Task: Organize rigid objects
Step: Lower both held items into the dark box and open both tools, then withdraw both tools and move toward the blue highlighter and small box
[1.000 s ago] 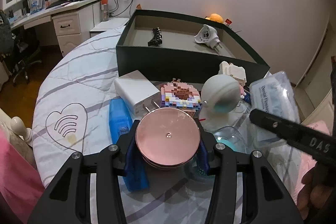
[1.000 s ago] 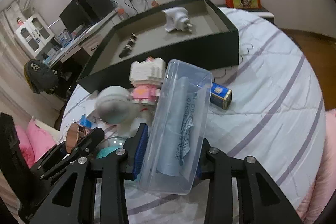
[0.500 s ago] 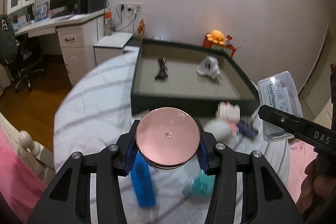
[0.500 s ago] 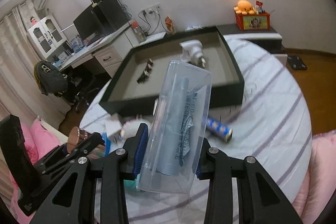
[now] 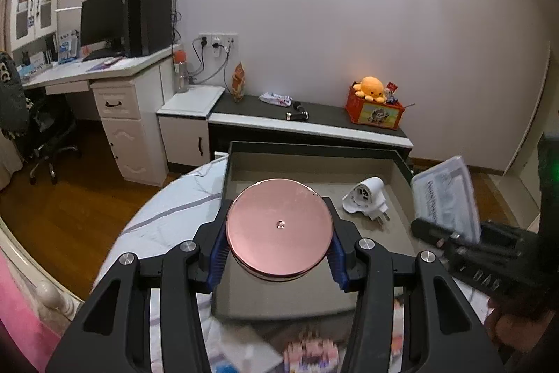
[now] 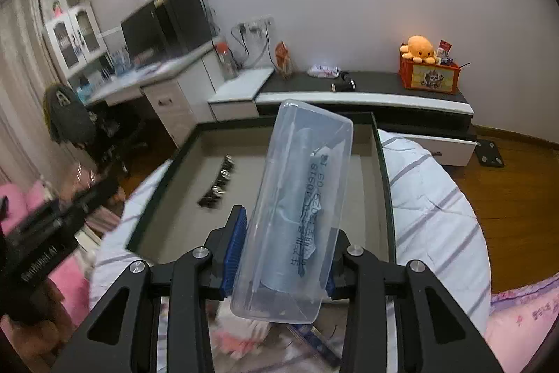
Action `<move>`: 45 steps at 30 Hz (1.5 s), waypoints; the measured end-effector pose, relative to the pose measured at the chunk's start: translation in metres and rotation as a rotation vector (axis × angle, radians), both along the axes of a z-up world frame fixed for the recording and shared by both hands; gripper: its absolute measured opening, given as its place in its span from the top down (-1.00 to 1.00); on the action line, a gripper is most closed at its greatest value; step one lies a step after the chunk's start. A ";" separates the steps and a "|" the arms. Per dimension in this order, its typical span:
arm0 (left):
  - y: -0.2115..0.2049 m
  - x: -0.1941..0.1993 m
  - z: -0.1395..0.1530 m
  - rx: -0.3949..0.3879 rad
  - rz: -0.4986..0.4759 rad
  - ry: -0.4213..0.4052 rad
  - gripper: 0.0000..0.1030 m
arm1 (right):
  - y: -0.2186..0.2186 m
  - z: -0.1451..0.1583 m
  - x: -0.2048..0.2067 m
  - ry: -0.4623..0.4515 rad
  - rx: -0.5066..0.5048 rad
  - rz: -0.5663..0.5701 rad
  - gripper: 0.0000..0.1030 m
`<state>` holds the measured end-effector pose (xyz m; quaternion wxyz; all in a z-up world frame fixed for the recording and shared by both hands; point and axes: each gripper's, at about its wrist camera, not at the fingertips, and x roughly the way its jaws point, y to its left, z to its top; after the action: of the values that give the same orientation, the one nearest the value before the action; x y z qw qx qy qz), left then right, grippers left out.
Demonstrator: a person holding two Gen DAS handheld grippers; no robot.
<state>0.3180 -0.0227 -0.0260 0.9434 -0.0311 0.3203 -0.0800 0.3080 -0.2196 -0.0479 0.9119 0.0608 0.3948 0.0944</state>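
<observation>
My left gripper (image 5: 278, 256) is shut on a round rose-gold tin (image 5: 278, 228) and holds it above the near half of the dark open box (image 5: 370, 152). My right gripper (image 6: 283, 259) is shut on a clear plastic floss case (image 6: 297, 201) and holds it over the same box (image 6: 380, 163), toward its right side. A white plug adapter (image 5: 367, 200) lies in the box. A black clip (image 6: 216, 186) lies inside it too. The right gripper with the case also shows at the right of the left wrist view (image 5: 450, 208).
The box sits on a round table with a striped white cloth (image 6: 433, 198). Blurred block toys (image 5: 311, 355) and other small items lie at the near table edge. A low dark shelf (image 5: 314, 119), a desk (image 5: 104, 72) and an office chair (image 5: 45, 135) stand behind.
Both grippers have risen and moved forward from the clutter at the table front to above the box, each still holding its object.
</observation>
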 end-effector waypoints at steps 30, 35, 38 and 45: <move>-0.017 0.017 -0.011 0.046 0.024 0.021 -1.00 | 0.012 -0.038 0.026 0.102 -0.125 0.013 -0.82; -0.011 -0.003 0.004 0.045 0.050 0.013 -1.00 | 0.008 -0.026 0.013 0.074 -0.092 0.001 -1.00; 0.000 -0.022 0.011 0.008 0.066 0.002 -1.00 | 0.007 -0.018 0.002 0.053 -0.079 -0.007 -1.00; 0.022 -0.076 0.023 -0.035 0.106 -0.028 -1.00 | -0.004 -0.003 -0.034 0.000 -0.025 -0.048 -1.00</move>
<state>0.2424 -0.0004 -0.0026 0.9500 -0.0633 0.3036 -0.0359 0.2744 -0.2240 -0.0509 0.9146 0.0592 0.3943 0.0675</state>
